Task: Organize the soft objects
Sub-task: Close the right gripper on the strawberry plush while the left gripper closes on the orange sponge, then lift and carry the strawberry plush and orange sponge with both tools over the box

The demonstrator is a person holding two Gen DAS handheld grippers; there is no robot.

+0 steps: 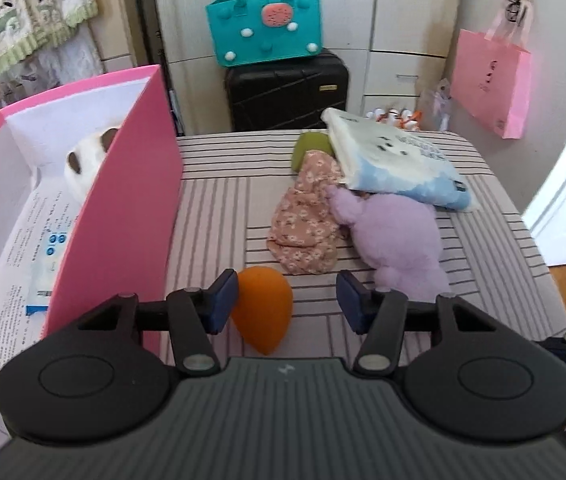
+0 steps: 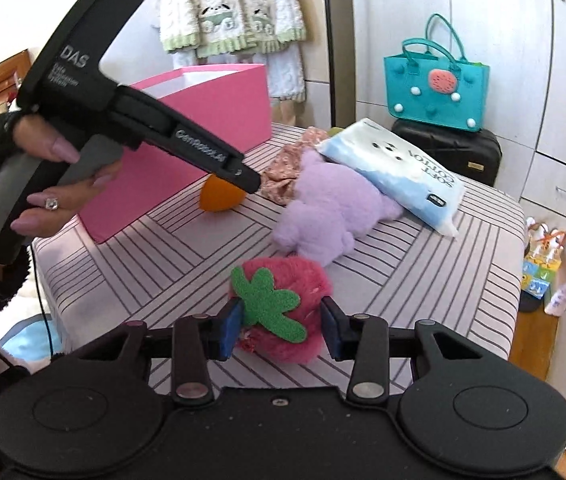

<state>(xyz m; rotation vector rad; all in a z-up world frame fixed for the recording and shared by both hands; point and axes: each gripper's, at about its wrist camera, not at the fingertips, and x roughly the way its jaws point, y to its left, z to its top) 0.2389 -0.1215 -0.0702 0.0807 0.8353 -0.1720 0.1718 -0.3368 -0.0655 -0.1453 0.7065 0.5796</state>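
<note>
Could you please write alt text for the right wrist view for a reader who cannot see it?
The right gripper, open, straddles a pink plush strawberry on a striped cushion. Beyond it lie a purple plush toy and a tissue pack; the left gripper reaches an orange sponge beside a pink box.

orange sponge [image 1: 263, 312] 1 | strawberry plush [image 2: 283, 312] 1 | purple plush [image 1: 395, 240] 1 | floral cloth [image 1: 303, 224] 1 | tissue pack [image 1: 395, 160] 1 | pink box [image 1: 123, 208] 1 | teal bag [image 1: 267, 20] 1 | suitcase [image 1: 287, 96] 1

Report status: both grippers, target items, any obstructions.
Left gripper open, orange sponge by its left finger. Right gripper open around strawberry plush, not clamped. Pink box left; path clear.
</note>
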